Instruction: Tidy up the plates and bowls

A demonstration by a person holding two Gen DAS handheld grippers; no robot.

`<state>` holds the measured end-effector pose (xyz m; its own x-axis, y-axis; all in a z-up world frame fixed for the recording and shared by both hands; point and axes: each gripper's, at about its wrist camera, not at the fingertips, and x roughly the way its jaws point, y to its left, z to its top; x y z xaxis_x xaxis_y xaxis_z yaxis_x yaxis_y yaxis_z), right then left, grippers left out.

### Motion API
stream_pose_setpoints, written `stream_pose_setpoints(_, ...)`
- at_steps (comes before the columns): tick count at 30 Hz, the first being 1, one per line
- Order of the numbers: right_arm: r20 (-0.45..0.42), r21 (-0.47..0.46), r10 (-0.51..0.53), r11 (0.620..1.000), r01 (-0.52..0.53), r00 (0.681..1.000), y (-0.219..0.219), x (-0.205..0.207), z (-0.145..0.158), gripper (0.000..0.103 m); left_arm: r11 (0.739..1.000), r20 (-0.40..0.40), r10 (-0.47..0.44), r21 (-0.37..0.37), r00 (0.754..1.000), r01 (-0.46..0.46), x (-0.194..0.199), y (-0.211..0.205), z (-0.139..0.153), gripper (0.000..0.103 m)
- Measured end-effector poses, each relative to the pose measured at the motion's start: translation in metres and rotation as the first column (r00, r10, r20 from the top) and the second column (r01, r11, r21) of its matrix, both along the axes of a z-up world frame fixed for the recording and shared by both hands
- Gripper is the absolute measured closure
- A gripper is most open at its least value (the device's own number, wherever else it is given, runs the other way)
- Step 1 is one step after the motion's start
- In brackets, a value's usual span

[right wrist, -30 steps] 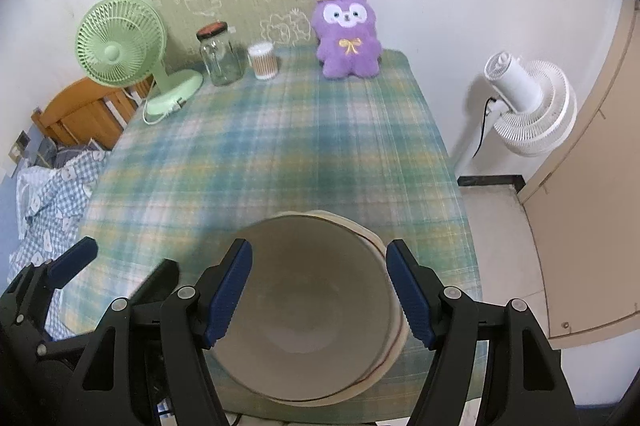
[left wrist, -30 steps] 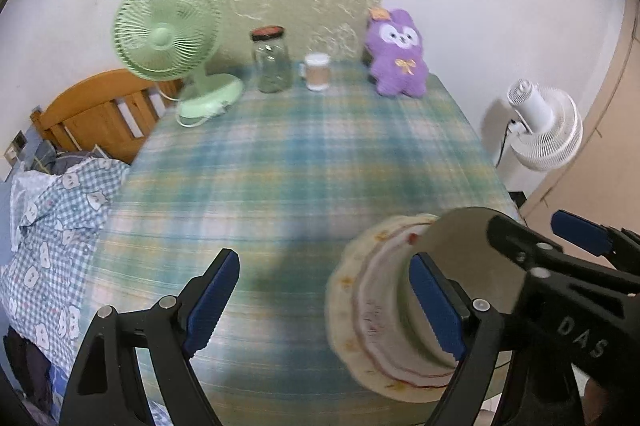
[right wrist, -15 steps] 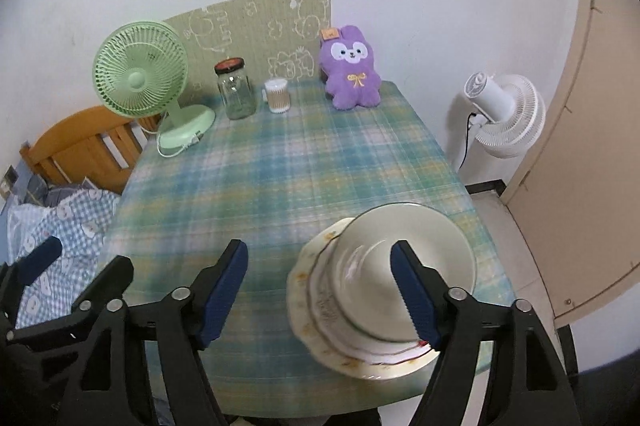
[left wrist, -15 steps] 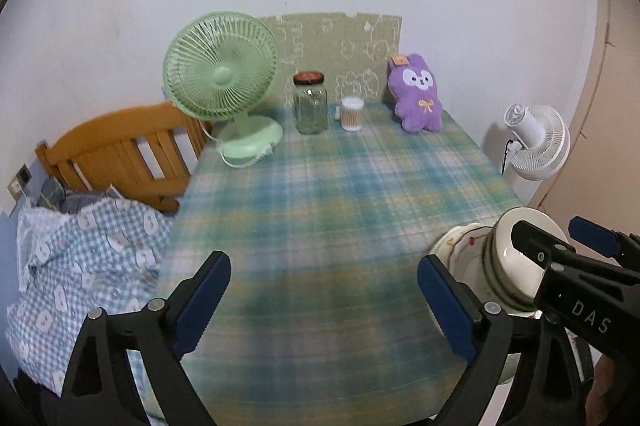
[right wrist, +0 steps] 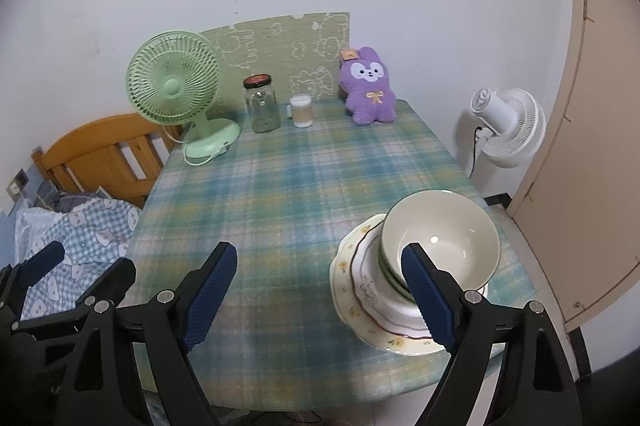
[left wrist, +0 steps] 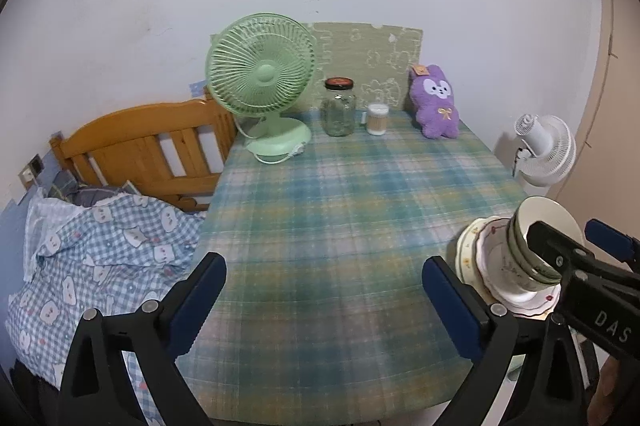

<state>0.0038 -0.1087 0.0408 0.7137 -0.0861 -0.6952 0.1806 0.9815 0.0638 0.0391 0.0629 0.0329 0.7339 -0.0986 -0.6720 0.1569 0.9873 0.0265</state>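
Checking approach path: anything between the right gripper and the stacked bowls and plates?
Nothing visible. The open right gripper sits beside the cream bowl stacked on floral-rimmed plates; only bare plaid tablecloth lies between them.

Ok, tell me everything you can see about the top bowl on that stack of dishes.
The top bowl is cream-coloured, glossy like glazed ceramic, round and deep, empty, with a light glint inside. It sits upright, nested in what looks like more bowls with green-edged rims, on a stack of plates near the table's front right corner. Neither gripper touches it; the right gripper is open, one finger crossing in front of it in view.
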Motion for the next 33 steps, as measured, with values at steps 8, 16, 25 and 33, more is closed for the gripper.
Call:
stream_pose_setpoints(8, 0.075, 0.010, 0.021, 1.000, -0.022, 0.997, 0.000, -0.017, -0.022, 0.015, 1.000, 0.066, 0.011, 0.019, 0.998, -0.012, -0.024, -0.002, -0.021, 0.002)
stream_pose_setpoints(16, 0.150, -0.020, 0.049, 0.999, -0.047, 0.987, -0.001, -0.033, -0.051, 0.010, 1.000, 0.121, 0.019, 0.008, 0.992, -0.020, -0.042, -0.007, -0.053, 0.000)
stream_pose_setpoints(25, 0.175, -0.030, 0.038, 0.999, -0.033, 0.984, -0.008, -0.038, -0.083, 0.009, 0.999, 0.134, 0.043, -0.022, 0.990, -0.041, -0.045, -0.001, -0.080, 0.000)
stream_pose_setpoints(33, 0.168, -0.030, 0.042, 0.999, -0.037, 0.985, -0.006, -0.032, -0.084, 0.008, 0.998, 0.152, 0.063, -0.039, 0.986, -0.058, -0.040, 0.003, -0.076, 0.000)
